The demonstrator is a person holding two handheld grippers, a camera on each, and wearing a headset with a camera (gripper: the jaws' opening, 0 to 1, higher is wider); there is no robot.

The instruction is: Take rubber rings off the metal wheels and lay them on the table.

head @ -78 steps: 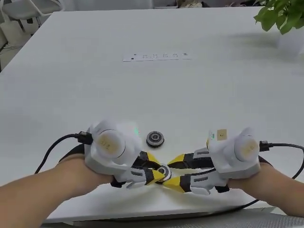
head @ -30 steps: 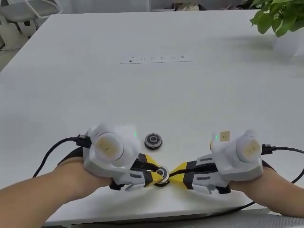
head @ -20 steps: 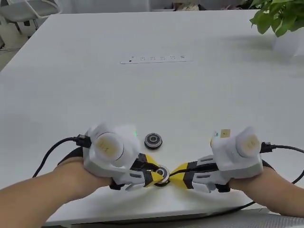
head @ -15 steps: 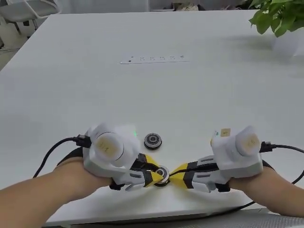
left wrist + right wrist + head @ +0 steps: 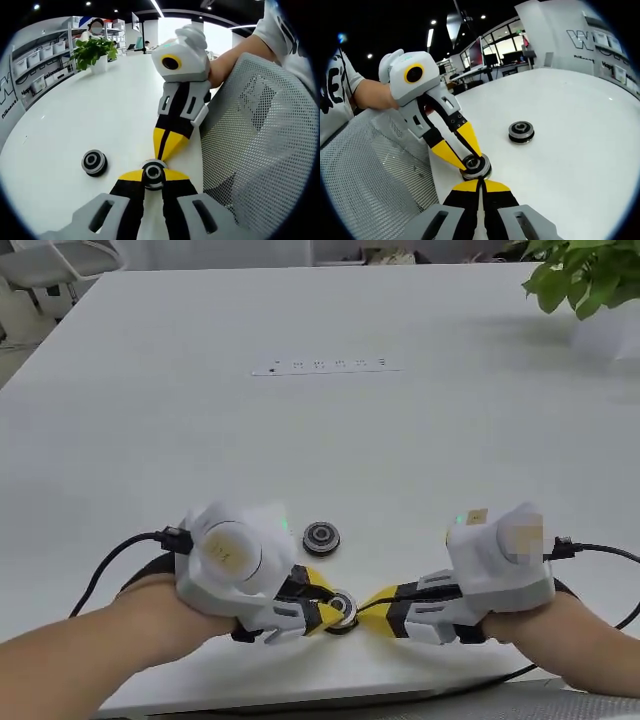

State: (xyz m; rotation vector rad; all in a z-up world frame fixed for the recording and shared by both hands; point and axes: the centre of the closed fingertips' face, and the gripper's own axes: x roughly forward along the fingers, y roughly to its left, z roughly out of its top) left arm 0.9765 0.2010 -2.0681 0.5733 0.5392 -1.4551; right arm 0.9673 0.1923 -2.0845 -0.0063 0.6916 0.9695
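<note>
- Where the white table (image 5: 400,460) comes nearest the person, two grippers meet tip to tip at one metal wheel (image 5: 342,606).
- Two metal wheels are on the table in all: the held wheel, close to the near edge, and a second wheel (image 5: 321,535) lying flat and free just beyond it, touched by nothing.
- The left gripper (image 5: 153,176) has its yellow jaws parted just the width of the held wheel and clamped on it from both sides.
- The right gripper (image 5: 480,184) has its jaws drawn together, with barely a line between them. Their tips touch the wheel's near rim; whether they pinch anything cannot be told.
- One power strip (image 5: 320,366) lies well beyond both wheels.
- One potted plant (image 5: 580,275) stands at the far right corner.
- One mesh chair back (image 5: 260,150) is beside the table edge.
</note>
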